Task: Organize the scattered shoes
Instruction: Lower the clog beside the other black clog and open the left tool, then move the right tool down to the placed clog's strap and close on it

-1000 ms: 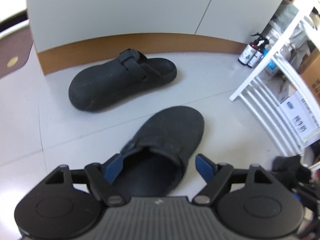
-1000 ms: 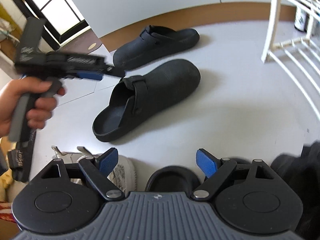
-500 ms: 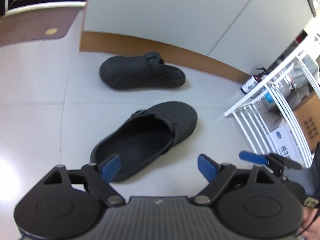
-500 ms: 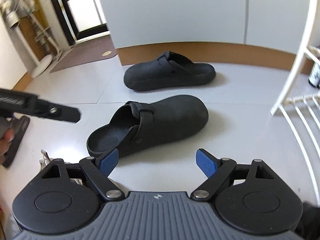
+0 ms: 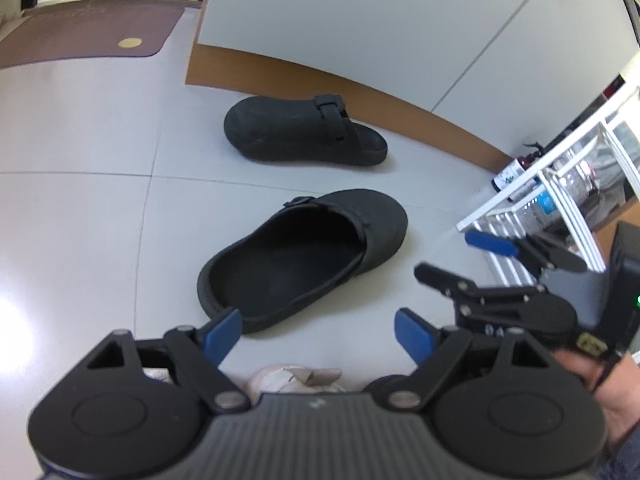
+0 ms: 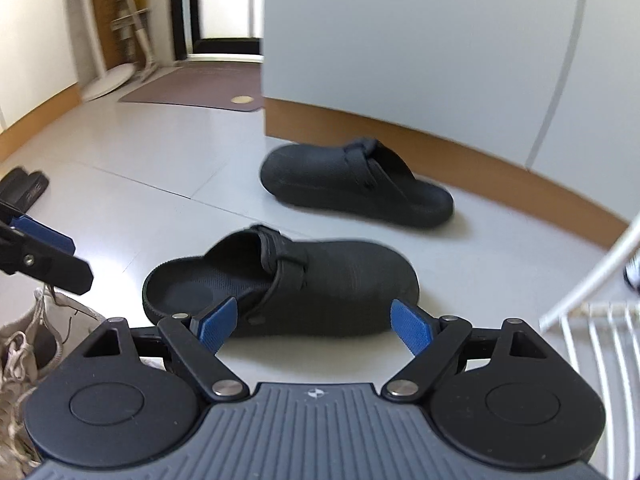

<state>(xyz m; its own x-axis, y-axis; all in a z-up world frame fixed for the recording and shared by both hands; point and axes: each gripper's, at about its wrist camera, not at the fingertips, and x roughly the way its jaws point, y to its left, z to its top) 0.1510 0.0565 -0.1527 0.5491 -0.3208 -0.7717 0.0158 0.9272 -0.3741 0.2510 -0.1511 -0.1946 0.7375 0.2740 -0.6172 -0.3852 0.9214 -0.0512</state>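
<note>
Readable text: none in either view.
Bottle (image 5: pixel 507 176) label, at 3 o'clock by the white rack (image 5: pixel 532 172): print too small to read.
Yellow tag (image 5: pixel 591 345) on the right gripper: blurred, illegible.

Each gripper (image 5: pixel 318 330) is black plastic: two round hubs, silver pivot screws, linked arms ending in blue pads (image 5: pixel 222 330), over a ribbed grey body. The right gripper (image 5: pixel 452 256), at 3 o'clock, carries a small yellow label and a green light.
</note>
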